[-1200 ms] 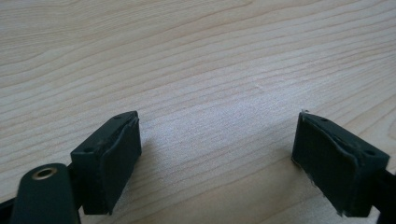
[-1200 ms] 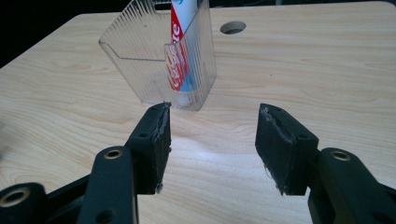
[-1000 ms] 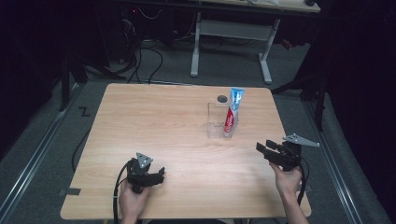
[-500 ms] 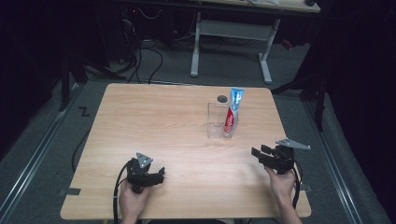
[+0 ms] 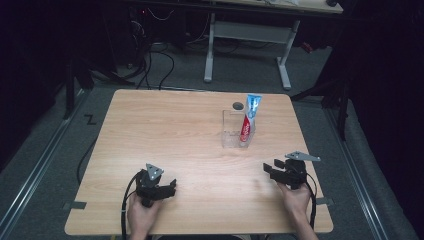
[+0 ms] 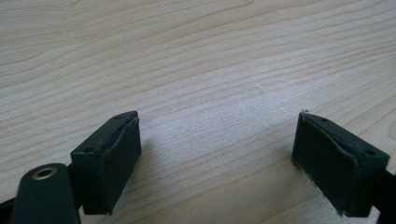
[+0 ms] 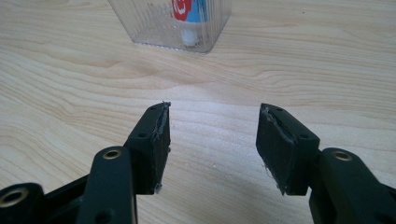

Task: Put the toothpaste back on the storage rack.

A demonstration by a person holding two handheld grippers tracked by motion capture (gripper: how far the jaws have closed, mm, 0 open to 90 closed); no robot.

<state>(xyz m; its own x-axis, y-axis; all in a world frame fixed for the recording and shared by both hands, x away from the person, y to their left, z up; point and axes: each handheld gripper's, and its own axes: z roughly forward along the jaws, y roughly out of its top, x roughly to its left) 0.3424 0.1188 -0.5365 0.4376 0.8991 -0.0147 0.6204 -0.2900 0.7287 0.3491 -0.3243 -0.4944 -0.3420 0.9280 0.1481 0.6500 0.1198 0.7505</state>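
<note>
Wooden worktop (image 5: pixel 165 135); toothpaste tube (image 5: pixel 248 118) stands in clear holder (image 5: pixel 235 135); left gripper (image 5: pixel 167 188) and right gripper (image 5: pixel 271 170) empty, fingers wide apart, ready to reach.

Toothpaste tube (image 7: pixel 187 9) top cut off, clear container (image 7: pixel 173 28) upper part cropped

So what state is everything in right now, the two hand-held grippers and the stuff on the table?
Left hand-held gripper: open, holding nothing, low over bare wood.
Right hand-held gripper: open, holding nothing, pointed at the box.
Toothpaste tube: standing cap-down in the box, leaning.
Clear box: upright, apart from both grippers.
</note>
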